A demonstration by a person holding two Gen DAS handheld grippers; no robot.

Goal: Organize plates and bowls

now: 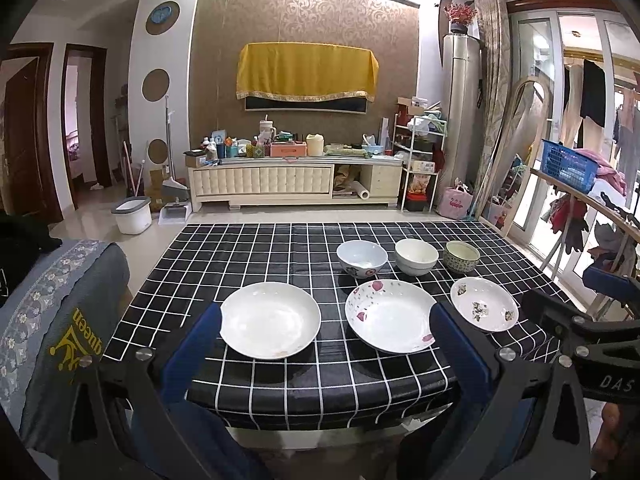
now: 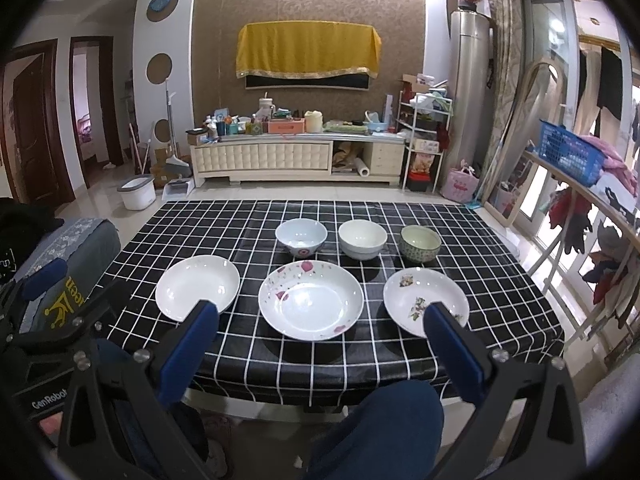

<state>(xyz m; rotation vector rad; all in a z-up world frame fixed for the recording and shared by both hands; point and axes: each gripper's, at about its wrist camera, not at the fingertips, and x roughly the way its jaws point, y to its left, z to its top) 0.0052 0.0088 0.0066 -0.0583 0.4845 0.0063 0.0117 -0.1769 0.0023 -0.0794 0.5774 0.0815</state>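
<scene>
The worktop (image 2: 224,216), covered in black checked cloth, fills mid-frame. Three plates sit in a front row: plain white plate (image 2: 197,287) left, pink-flowered plate (image 2: 311,300) centre, small patterned plate (image 2: 426,300) right. Behind: blue-white bowl (image 2: 301,237), stacked white bowls (image 2: 363,239), green bowl (image 2: 421,243). Left gripper (image 1: 326,316) and right gripper (image 2: 322,314) hover at lower frame, fingers wide, holding nothing

Readable text, what little can be made out

"queen" is printed in yellow, upside down, on the grey cloth (image 1: 68,320) at the left; "GenRobot" is seen on the left gripper (image 2: 44,396), and "DAS" on the right gripper (image 1: 612,380), cut off at the frame edge.
</scene>
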